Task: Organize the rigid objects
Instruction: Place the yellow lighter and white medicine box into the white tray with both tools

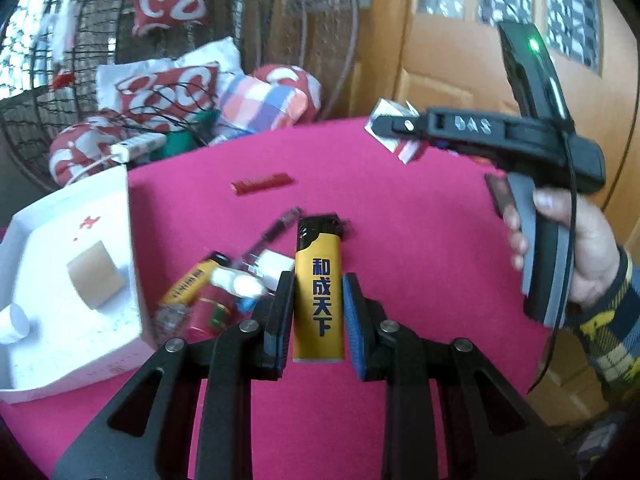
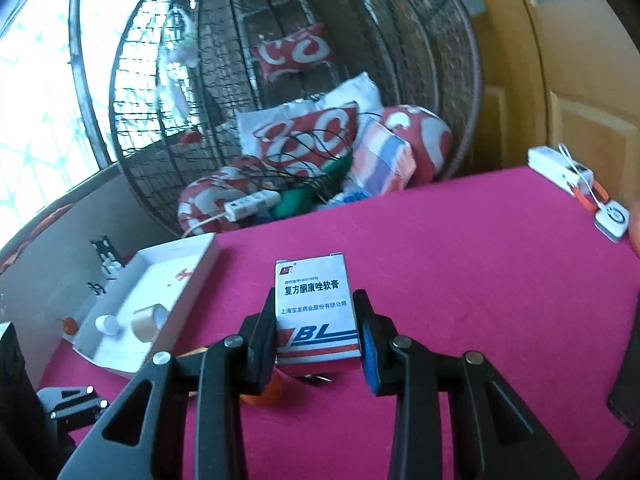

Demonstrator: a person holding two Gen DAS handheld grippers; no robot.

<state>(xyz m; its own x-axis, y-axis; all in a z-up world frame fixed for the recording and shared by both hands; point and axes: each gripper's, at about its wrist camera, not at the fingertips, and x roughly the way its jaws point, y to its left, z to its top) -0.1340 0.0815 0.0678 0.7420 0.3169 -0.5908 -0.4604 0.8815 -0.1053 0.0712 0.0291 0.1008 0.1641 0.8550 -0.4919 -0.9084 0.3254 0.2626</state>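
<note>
Left wrist view: my left gripper (image 1: 318,312) clamps the yellow lighter (image 1: 319,292) above the pink tablecloth (image 1: 420,240) (white tray (image 1: 60,344) alongside). My right gripper (image 2: 316,332) pinches the ointment box (image 2: 316,312).

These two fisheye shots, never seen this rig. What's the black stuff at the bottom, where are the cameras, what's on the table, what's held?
No robot here: a person holds a handheld gripper in each hand, with a camera on each looking along its jaws. The black linkages at the bottom are those jaws.

Left camera view: the left gripper is shut on a yellow lighter. Across the frame is the person's right hand with the right gripper.

Right camera view: the right gripper is shut on a white medicine box.

The table has a pink cloth. On it: a white tray holding a tape roll and a small white cap, a heap of small items including another lighter, and a red bar.
</note>
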